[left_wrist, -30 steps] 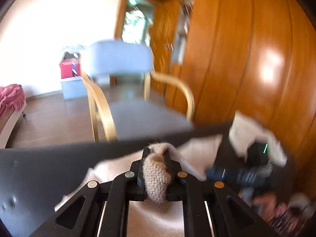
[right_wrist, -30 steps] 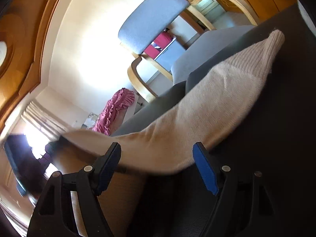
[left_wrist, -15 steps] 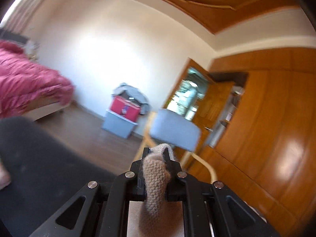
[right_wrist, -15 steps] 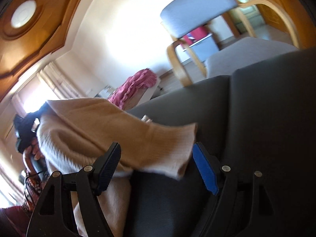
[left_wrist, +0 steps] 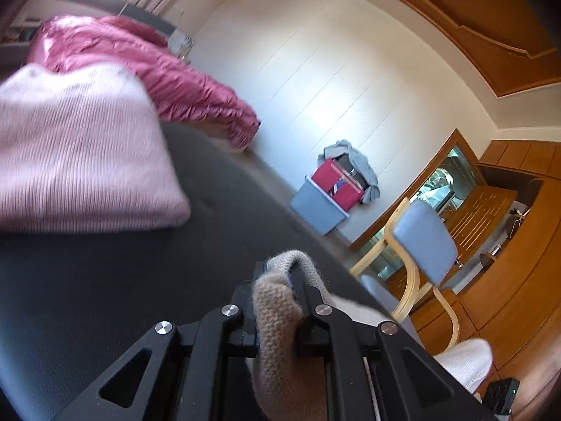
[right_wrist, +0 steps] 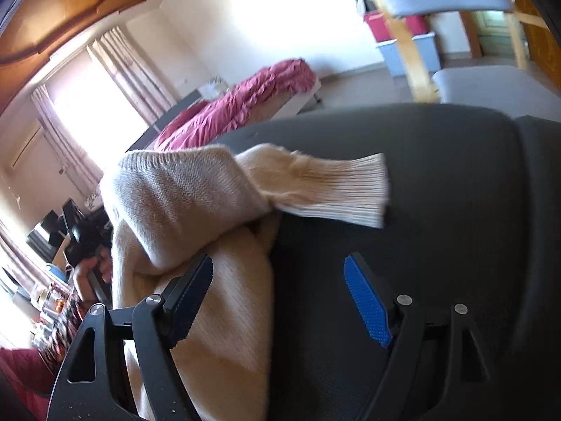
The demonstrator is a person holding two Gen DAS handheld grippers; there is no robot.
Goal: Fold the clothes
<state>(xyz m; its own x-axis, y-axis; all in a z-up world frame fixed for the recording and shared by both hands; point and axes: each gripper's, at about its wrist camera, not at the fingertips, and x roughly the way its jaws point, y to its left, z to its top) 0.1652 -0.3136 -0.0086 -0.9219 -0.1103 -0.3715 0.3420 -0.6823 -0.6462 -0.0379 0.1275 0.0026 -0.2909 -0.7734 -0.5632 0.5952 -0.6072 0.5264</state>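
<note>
The left gripper (left_wrist: 277,280) has its fingers clenched on a fold of the beige knitted sweater (right_wrist: 196,245). The right gripper (right_wrist: 280,291) is released — its fingers spread, the sweater's body behind the left one and its ribbed cuff (right_wrist: 336,189) ahead between them, on the dark grey table (right_wrist: 438,210).

My right tool (right_wrist: 278,303) hangs over the dark tabletop (right_wrist: 455,193) with its jaws spread wide and nothing between them. The cream sweater (right_wrist: 196,210) lies bunched ahead and to the left of the tool, its body passing under my left finger (right_wrist: 189,298). One sleeve (right_wrist: 333,189) reaches out ahead of the tool, ribbed cuff flat on the tabletop. The blue-padded right finger (right_wrist: 368,307) is over bare surface.
</note>
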